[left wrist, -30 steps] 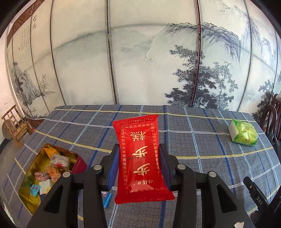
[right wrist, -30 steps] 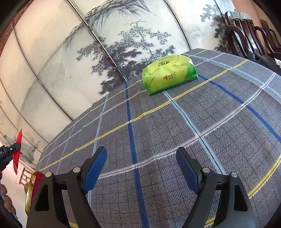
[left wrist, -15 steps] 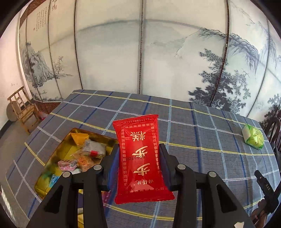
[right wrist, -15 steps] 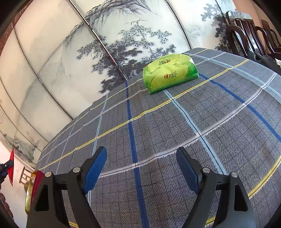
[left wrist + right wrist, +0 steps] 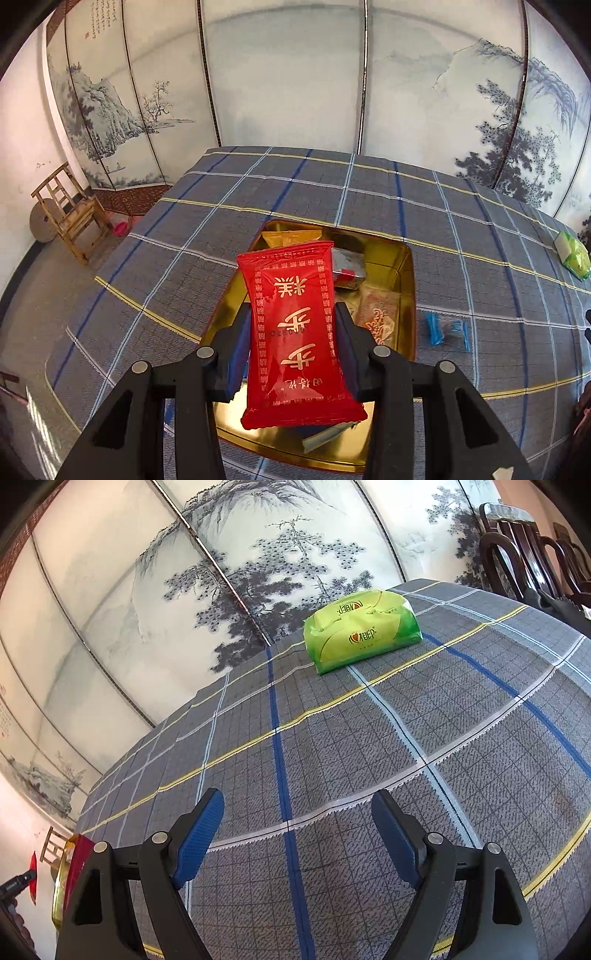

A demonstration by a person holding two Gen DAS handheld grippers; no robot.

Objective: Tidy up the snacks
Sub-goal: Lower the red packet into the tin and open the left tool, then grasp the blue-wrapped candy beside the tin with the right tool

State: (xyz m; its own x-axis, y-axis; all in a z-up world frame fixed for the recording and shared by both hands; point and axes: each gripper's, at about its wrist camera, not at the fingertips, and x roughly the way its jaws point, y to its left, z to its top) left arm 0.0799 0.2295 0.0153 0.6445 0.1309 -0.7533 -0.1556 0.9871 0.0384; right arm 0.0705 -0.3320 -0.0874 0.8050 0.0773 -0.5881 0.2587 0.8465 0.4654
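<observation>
Left gripper point(image 5: 293, 347) clamps red packet point(image 5: 295, 332) above gold tin point(image 5: 406, 258).
Right gripper point(image 5: 297, 834) released, empty, right of tin.

both views are bright with even daylight and sharp through the middle, with no motion blur. glare gleams on the gold tin point(image 5: 404, 266) and the red packet point(image 5: 295, 328) at centre. fisheye bending curves the screen panels point(image 5: 280, 74), and the corners go black.
</observation>
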